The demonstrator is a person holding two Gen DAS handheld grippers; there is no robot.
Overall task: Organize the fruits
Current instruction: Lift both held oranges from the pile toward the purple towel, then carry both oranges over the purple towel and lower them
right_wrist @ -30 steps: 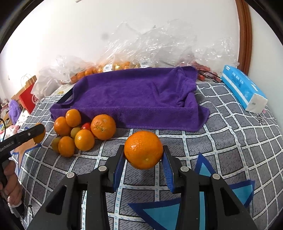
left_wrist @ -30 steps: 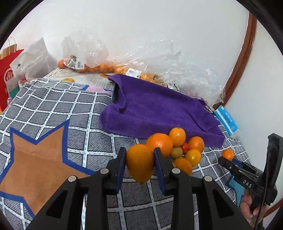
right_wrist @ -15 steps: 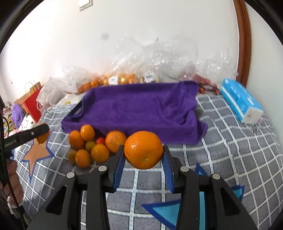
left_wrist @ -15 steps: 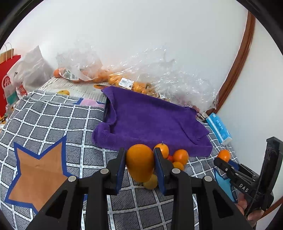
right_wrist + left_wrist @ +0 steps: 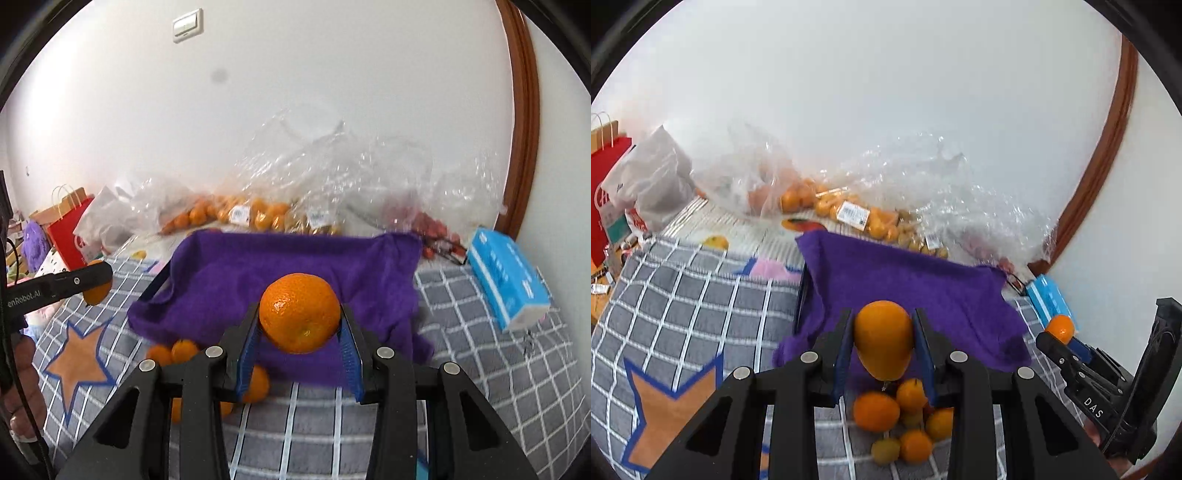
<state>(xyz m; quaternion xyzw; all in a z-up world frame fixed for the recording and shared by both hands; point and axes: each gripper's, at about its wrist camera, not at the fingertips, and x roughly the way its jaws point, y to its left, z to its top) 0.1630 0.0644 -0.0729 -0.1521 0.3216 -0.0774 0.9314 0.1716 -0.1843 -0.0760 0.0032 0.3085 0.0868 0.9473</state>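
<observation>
Left tongs: the left gripper [image 5: 882, 347] is clamping a smooth, egg-shaped orange fruit [image 5: 883, 345] between its blue pads, lifted clear of the bedspread.
Right tongs: the right gripper [image 5: 300, 332] is pinching a round, dimpled orange [image 5: 299, 313] in the same way, also held in the air.
What is changing: both grippers are rising and tilting forward compared with a second ago; the loose pile of fruit [image 5: 905, 417], which was sitting ahead of the left fingers, is now dropping below and behind them, and the purple towel [image 5: 916, 291] is sliding in underneath both held fruits.
Where the fruit is going: the towel looks draped over a dark tray whose edge [image 5: 157, 284] is showing at its left side; it is lying bare, so these two would be the first pieces on it.
Meaning for the task: the carry is most likely nearing its end, and lowering and letting go over the towel is probably coming next.
Left behind: several small oranges and a greenish one are waiting on the checked bedspread [image 5: 701, 306] just in front of the towel.
</observation>
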